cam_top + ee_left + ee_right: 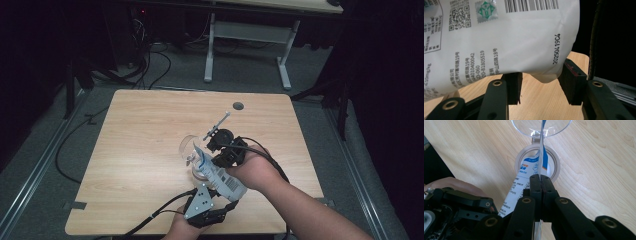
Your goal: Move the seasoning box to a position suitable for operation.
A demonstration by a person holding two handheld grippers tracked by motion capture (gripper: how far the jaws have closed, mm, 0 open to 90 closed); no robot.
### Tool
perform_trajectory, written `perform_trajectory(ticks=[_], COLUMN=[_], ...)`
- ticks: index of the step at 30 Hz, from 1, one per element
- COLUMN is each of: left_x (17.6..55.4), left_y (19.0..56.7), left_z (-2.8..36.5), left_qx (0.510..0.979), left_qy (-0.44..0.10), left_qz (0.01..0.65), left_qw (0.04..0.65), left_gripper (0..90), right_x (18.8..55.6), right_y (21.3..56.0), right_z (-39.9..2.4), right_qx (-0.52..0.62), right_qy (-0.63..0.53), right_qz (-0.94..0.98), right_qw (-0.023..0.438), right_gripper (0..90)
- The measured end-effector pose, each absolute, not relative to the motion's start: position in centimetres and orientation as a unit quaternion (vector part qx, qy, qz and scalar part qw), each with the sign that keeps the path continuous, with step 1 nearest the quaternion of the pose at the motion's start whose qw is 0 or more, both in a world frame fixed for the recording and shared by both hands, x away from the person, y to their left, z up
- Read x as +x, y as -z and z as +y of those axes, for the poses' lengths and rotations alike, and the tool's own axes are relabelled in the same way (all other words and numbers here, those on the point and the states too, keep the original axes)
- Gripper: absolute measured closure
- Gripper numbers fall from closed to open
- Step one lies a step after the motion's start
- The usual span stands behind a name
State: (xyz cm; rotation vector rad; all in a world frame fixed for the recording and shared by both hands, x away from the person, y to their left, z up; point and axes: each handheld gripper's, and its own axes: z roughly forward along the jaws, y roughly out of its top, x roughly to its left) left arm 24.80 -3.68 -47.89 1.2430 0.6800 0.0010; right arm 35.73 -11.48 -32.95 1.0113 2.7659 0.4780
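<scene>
A white pouch (pixel 222 177) with blue print and a barcode hangs tilted, its top end down over a small open jar (pixel 196 172) near the table's front middle. My right gripper (pixel 210 152) is shut on the pouch's thin top edge (pixel 540 157); in the right gripper view (pixel 540 180) the jar's pale rim (pixel 520 161) and its clear flipped-back lid (pixel 524 127) lie just beyond. My left gripper (pixel 225 200) holds the pouch's bulky bottom end (pixel 499 37). There its jaws (pixel 542 82) stand apart with a pad on each side of the pouch.
The wooden table (pixel 150 130) has a round cable hole (pixel 238 105) at the back right. Behind it stands another desk's white frame (pixel 245 35), with cables (pixel 150 65) on the grey floor. A black cable (pixel 594 45) hangs right of the pouch.
</scene>
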Motion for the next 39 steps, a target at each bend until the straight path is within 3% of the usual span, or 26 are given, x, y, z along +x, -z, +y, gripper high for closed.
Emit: perform_trajectory(ticks=[39], left_x=[24.9], left_y=[49.3], left_z=[-2.9], left_qx=[0.576], left_qy=[0.010], left_qz=[0.328], left_qw=[0.749], left_gripper=[55.9], right_x=[35.5], right_y=[32.9], right_z=[-11.7], right_qx=[0.349], right_qy=[-0.153], right_qz=[0.922], right_qw=[0.069], right_gripper=[89.9])
